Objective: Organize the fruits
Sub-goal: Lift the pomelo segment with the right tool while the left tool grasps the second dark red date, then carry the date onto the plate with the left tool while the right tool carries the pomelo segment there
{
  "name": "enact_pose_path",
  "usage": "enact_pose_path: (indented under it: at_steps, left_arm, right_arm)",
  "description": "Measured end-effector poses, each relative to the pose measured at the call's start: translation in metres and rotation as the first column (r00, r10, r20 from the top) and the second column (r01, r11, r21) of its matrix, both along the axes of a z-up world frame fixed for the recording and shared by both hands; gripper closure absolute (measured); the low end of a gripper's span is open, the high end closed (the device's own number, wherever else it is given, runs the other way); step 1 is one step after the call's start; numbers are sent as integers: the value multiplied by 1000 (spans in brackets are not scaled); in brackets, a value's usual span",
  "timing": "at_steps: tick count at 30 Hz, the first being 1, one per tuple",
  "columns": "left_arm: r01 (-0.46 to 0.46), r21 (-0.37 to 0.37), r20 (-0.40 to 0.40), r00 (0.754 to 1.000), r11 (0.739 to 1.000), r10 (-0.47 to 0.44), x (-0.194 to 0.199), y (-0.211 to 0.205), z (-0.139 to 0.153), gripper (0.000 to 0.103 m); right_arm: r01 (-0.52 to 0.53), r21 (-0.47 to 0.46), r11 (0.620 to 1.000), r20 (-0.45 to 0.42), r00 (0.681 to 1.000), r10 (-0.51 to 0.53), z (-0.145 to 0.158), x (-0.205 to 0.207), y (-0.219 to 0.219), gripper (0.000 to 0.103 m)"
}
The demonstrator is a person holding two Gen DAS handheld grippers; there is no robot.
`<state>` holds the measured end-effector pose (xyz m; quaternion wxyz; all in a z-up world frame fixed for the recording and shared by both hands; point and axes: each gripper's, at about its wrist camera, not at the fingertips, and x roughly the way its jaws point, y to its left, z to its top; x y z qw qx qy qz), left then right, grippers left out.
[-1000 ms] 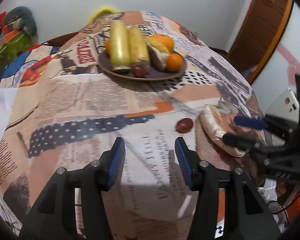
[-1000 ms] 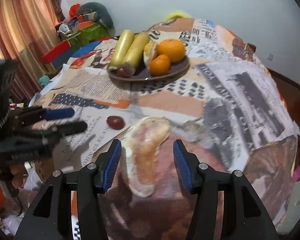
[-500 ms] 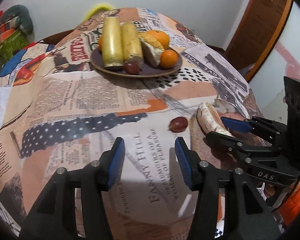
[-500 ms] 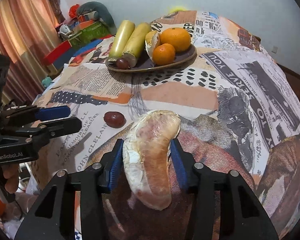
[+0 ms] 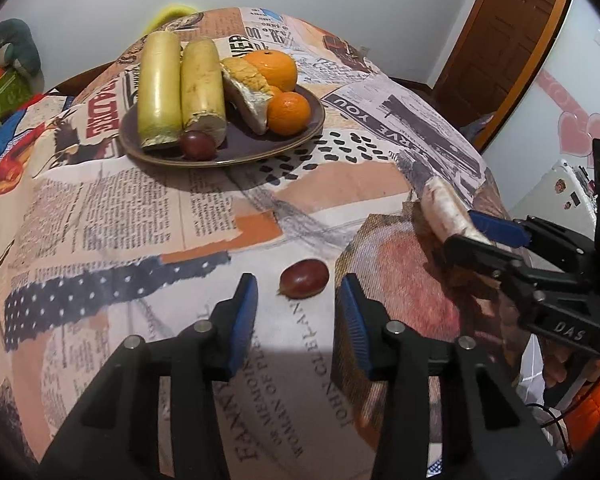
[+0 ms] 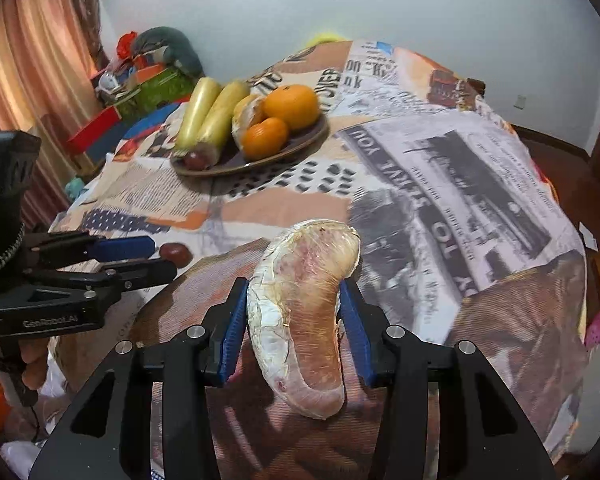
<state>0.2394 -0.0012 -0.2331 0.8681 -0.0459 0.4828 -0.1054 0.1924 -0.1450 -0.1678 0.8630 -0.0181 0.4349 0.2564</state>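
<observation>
A dark red grape (image 5: 304, 279) lies on the newspaper-print tablecloth, just ahead of my open left gripper (image 5: 298, 306) and between its blue pads; it also shows in the right wrist view (image 6: 175, 255). My right gripper (image 6: 296, 320) is shut on a pale peeled pomelo segment (image 6: 304, 304), which also shows in the left wrist view (image 5: 446, 212). A brown plate (image 5: 300, 136) farther back holds two yellow-green cylinders (image 5: 160, 88), another pomelo segment (image 5: 246, 92), two oranges (image 5: 288, 114) and a second grape (image 5: 198, 145).
The round table's cloth (image 5: 100, 208) drops off at the near and right edges. A wooden door (image 5: 500, 40) stands at the right. Boxes and clutter (image 6: 140, 84) sit by the curtain beyond the table's left side.
My right gripper has closed on the pomelo segment and lifted it slightly. My left gripper has moved forward and right, so the loose grape now sits between its fingertips.
</observation>
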Motion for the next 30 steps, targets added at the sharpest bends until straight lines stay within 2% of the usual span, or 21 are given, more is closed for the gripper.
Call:
enact_pose_path:
  at_steps: [2,5,10,16,30]
  left_arm:
    - [0,2,3,1000,1000,0,3,-1,-1,67]
    - [2,2,7,1000,1000,-2,7,-3,-4,78]
    - [5,-11,12,1000,1000,-4,6,2,-1,80]
    - [-43,-9,35,998,999,43,7,25,9,80]
    - [-146,-4,115,983,989,146,44,79,34,80]
  right_arm:
    - [9,1,1000,7,1000,-9,2,2,-3,61]
    - [14,-3,1000,21,1000,-14,4,4,-5,61]
    - [5,-3,1000,41,999,-5,9,8,-1,61]
    - [-15,11,1000,70,997,15,18,19,11,61]
    - [-69,18,997,126,990,66,32,55,48,61]
